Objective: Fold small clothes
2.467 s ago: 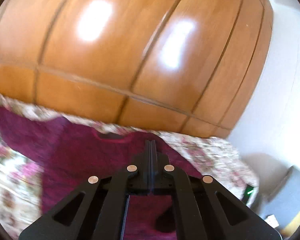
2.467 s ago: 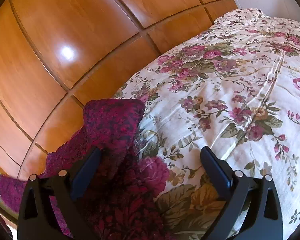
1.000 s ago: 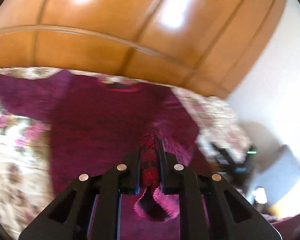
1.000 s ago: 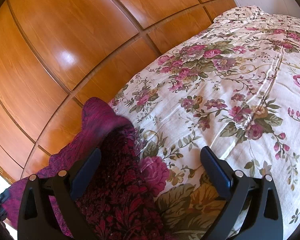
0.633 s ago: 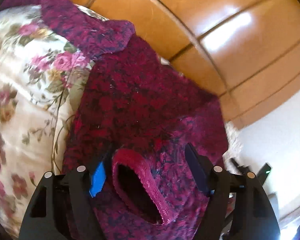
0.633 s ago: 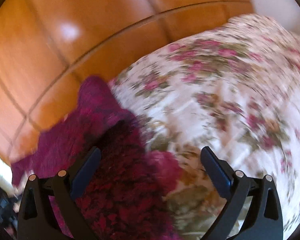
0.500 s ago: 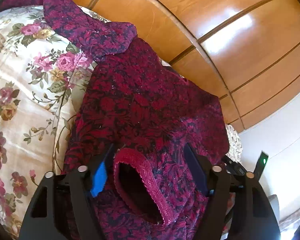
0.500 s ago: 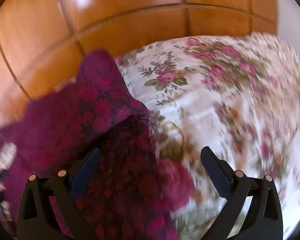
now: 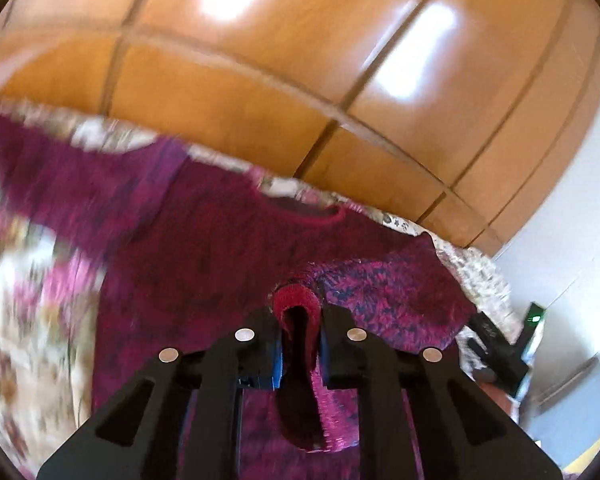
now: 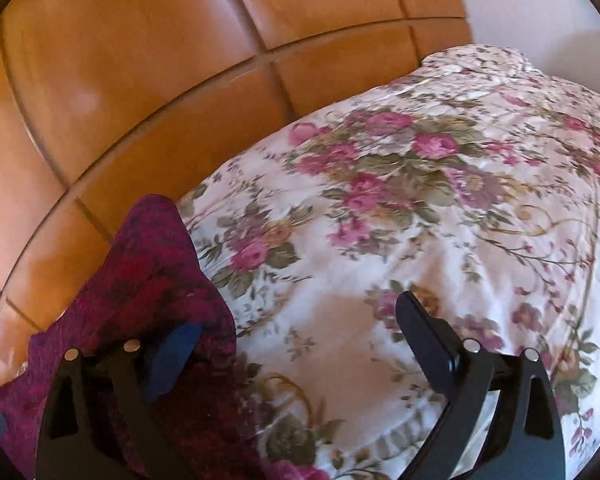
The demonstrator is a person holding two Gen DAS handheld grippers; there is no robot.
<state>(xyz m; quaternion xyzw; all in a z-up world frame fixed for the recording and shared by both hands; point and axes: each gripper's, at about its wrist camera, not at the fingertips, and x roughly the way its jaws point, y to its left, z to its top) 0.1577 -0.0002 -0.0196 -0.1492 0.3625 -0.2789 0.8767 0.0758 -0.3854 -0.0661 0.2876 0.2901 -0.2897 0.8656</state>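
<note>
The left gripper [image 9: 300, 336] is clamped on the sleeve cuff [image 9: 296, 300] of a dark red patterned sweater [image 9: 204, 248]; the ribbed cuff is bunched between the jaws and a loop of it sags below them. The right gripper [image 10: 296, 340] stands wide, holding nothing, its left finger [image 10: 172, 356] over the edge of the other sleeve [image 10: 148, 280] and its right finger over bare bedspread [image 10: 420, 200].

The sweater lies flat on the floral bedspread, body in the middle of the left view, collar [image 9: 304, 210] at the far side beside the wooden wardrobe [image 9: 300, 60].

Risks, as I judge them:
- The pinch takes only the cuff's rim. A quick pull across the body could let the knit slide out, dropping the sleeve short of the fold line.
- Dragging the sleeve low could rumple the body under it.
- The near sleeve sits at the edge of the right jaws, not between them. Closing here would likely catch bedspread or nothing.
- The collar end lies close to the bed's far edge, so a tug that way could pull it over.

The left view alone shows the grip, the body and collar, though it is blurred on its left. The right view alone shows the second sleeve sharply, the wide spread of empty bedspread to the right, and the far corner of the bed by the white wall [image 10: 540, 8].
</note>
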